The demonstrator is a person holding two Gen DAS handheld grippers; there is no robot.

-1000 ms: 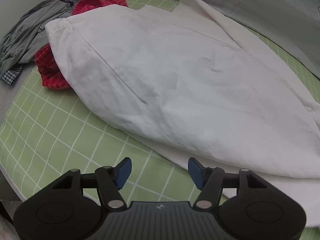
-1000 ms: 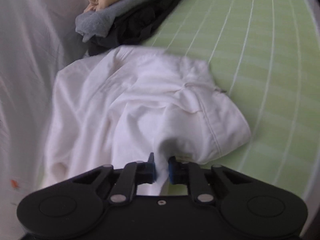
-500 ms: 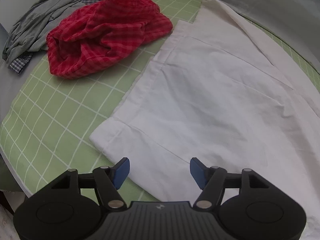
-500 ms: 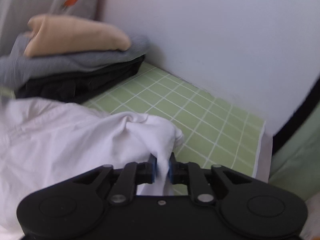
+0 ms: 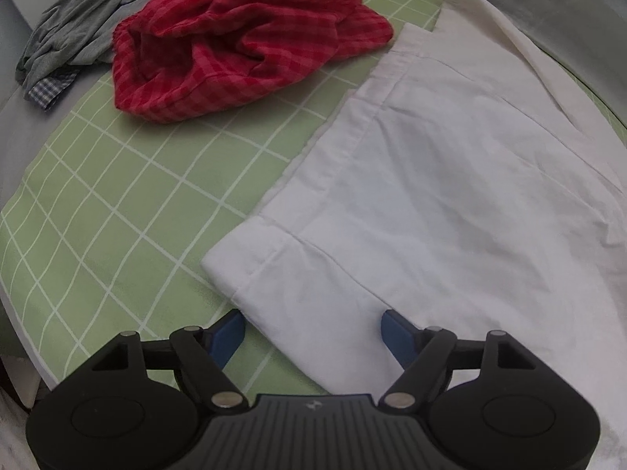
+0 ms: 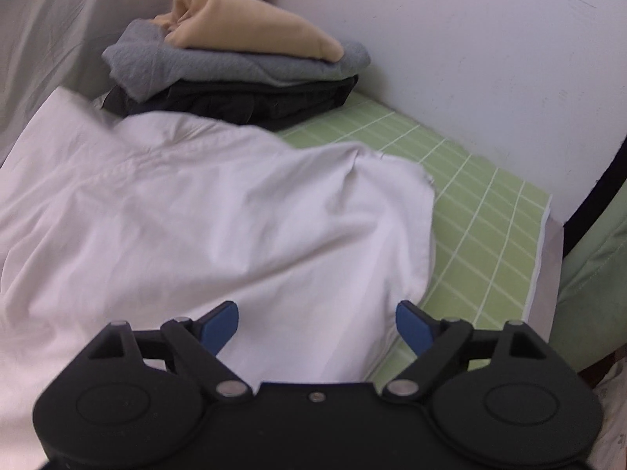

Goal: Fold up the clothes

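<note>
**white garment laid out, right side just let go, next fold to set up**

the large white cotton garment (image 5: 450,196) lies spread on the green grid-patterned sheet (image 5: 129,211). in the left wrist view it's mostly flat, with a hemmed corner near the bottom of frame. in the right wrist view (image 6: 203,227) the same cloth is puffier and creased, its far edge rounded near the sheet's end.

left gripper (image 5: 313,333): jaws wide, nothing pinched. the hemmed edge sits between the blue pads (image 5: 227,333) but they don't press it.

right gripper (image 6: 317,323): jaws opening right now, white cloth lies between and below them, no grip on it that i can see.

step in hand, my read: spreading/flattening done, release under way, regrasp for the first fold is next.

next move probably needs:
- left to close on the near hemmed corner
- right to pick a matching edge on its side, after that side is smoothed
- both to lift and carry together so the fold line stays straight

also on the bed: crumpled red checked garment (image 5: 243,39) and grey garment (image 5: 82,27) beyond it, both unfolded; a folded stack, tan on grey on black (image 6: 243,62), against the wall.
</note>
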